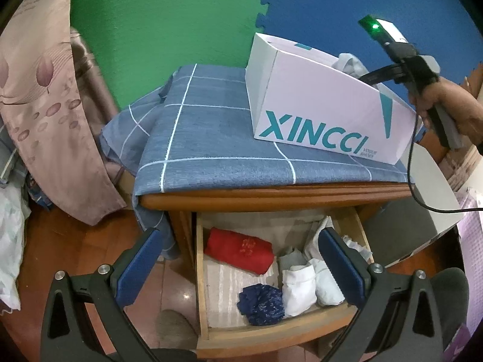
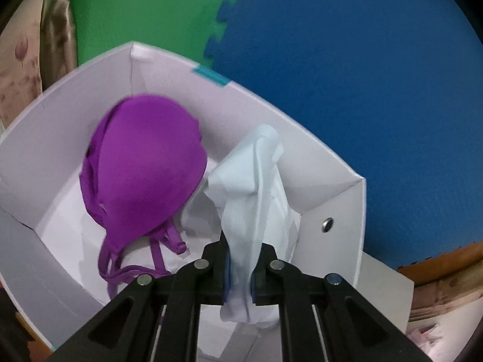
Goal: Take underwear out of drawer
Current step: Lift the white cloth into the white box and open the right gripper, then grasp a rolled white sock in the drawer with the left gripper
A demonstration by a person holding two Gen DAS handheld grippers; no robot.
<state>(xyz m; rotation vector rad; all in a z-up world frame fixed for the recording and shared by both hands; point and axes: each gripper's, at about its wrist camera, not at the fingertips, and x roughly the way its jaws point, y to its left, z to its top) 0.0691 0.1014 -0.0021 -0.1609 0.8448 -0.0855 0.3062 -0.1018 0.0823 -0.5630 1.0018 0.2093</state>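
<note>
The open wooden drawer (image 1: 200, 274) holds a red roll (image 1: 240, 250), a dark blue bundle (image 1: 262, 300) and white folded underwear (image 1: 299, 286). My left gripper (image 1: 238, 259) is open and empty above the drawer. My right gripper (image 2: 240, 274) is shut on a pale white-blue piece of underwear (image 2: 256, 187) and holds it over the open white XINCCI shoebox (image 2: 332, 157). A purple bra (image 2: 145, 163) lies inside the box. In the left wrist view the right gripper (image 1: 366, 77) reaches over the box (image 1: 317, 105) on the nightstand top.
A blue checked cloth (image 1: 211, 132) covers the nightstand top. A pink floral pillow (image 1: 45, 105) leans at the left. Green and blue foam mats (image 1: 181, 15) line the wall. A cable (image 1: 422, 199) hangs from the right gripper. A white box lid (image 1: 431, 193) stands at the right.
</note>
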